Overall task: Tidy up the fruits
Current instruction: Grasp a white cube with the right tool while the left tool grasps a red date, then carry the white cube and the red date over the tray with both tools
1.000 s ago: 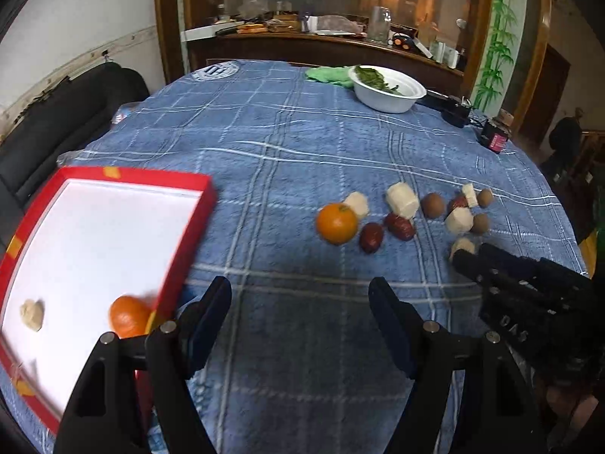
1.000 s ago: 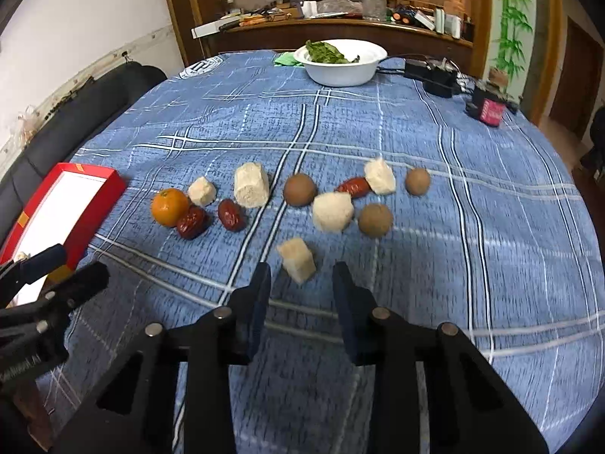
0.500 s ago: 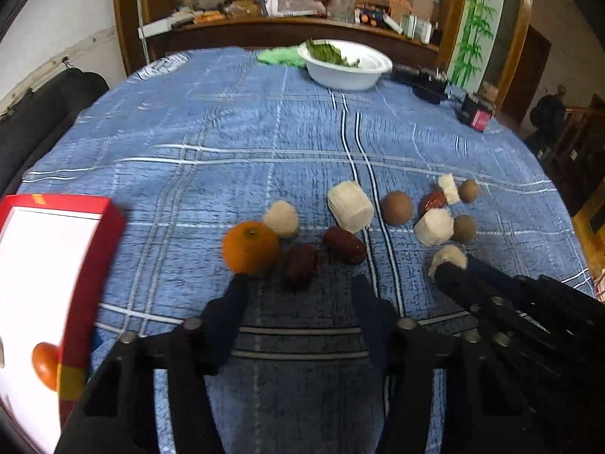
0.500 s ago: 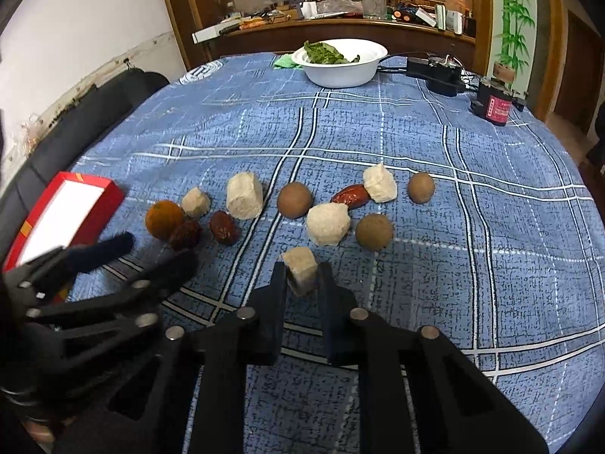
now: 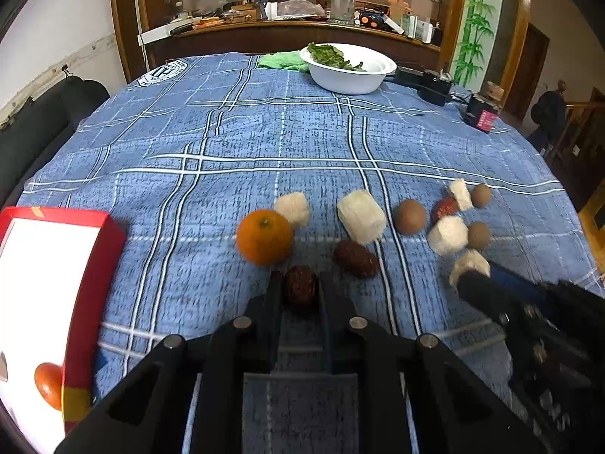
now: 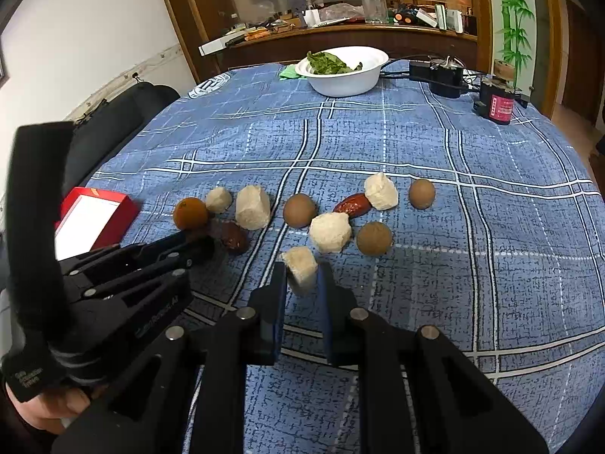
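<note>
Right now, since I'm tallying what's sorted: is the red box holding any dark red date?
No, the red box shows only an orange fruit on its white inside in the left wrist view.

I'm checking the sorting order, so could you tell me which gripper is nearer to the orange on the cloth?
Left. The left gripper is shut on a dark red date right beside the orange; the right gripper grips a pale chunk farther right.

The tabletop [image 5: 302, 140] wears a woven blue checked cloth, matt and coarse; the orange [image 5: 264, 237] is smooth with a slight sheen; the dark date [image 5: 300, 287] looks wrinkled; the left hand-held gripper [image 5: 300, 291] is matt black plastic with metal pins; the box [image 5: 90, 283] is glossy red card.
</note>
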{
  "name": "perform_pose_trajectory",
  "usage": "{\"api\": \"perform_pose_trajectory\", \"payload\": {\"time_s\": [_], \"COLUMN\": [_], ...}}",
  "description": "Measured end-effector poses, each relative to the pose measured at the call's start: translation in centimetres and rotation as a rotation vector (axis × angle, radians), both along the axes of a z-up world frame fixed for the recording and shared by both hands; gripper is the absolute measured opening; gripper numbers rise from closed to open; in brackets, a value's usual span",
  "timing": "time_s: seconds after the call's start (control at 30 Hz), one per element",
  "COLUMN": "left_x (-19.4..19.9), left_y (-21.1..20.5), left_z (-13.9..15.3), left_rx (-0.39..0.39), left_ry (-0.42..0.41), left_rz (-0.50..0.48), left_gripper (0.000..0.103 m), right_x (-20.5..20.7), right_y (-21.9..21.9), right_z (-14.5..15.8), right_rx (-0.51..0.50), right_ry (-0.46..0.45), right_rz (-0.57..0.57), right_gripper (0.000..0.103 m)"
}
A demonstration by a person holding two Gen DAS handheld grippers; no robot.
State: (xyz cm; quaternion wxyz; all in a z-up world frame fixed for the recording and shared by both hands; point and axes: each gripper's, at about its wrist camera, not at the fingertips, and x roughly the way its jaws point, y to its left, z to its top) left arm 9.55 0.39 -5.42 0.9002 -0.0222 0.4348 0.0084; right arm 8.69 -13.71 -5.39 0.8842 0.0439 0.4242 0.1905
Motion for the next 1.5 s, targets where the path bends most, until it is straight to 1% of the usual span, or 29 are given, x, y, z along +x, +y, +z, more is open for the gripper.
{"api": "perform_pose_trajectory", "payload": {"time_s": [0.13, 0.3, 0.7, 1.0, 1.5], "left_x": [-2.4, -5.2, -9.7, -11.8, -14.3], "left_y": [1.1, 2.1, 4.0, 5.6, 9.6], "left_z": [1.4, 2.8, 3.7, 4.2, 5.3], "left_rx": [-0.016, 0.009, -0.004, -0.013, -0.014], "left_ry": [-0.032, -0.054, -0.056, -0.069, -0.100], "left_rz": [0.008, 0.036, 0.071, 0.100, 0.209], "left_gripper": [0.016, 0.016, 0.016, 0.016, 0.016], "right_x": [-0.1, -0.6, -6.2, -8.9, -11.2], "right_y": [0.0, 0.5, 2.2, 4.0, 8.6], "right_z": [0.1, 0.9, 3.5, 3.9, 5.5], "right_rx": [-0.009, -0.019, -0.060, -0.069, -0.057], "right_ry": [-0.010, -0.021, -0.061, -0.068, -0.108], "right_rz": [-0.007, -0.003, 0.018, 0.038, 0.126], "right_gripper": [0.018, 0.018, 0.018, 0.018, 0.018]}}
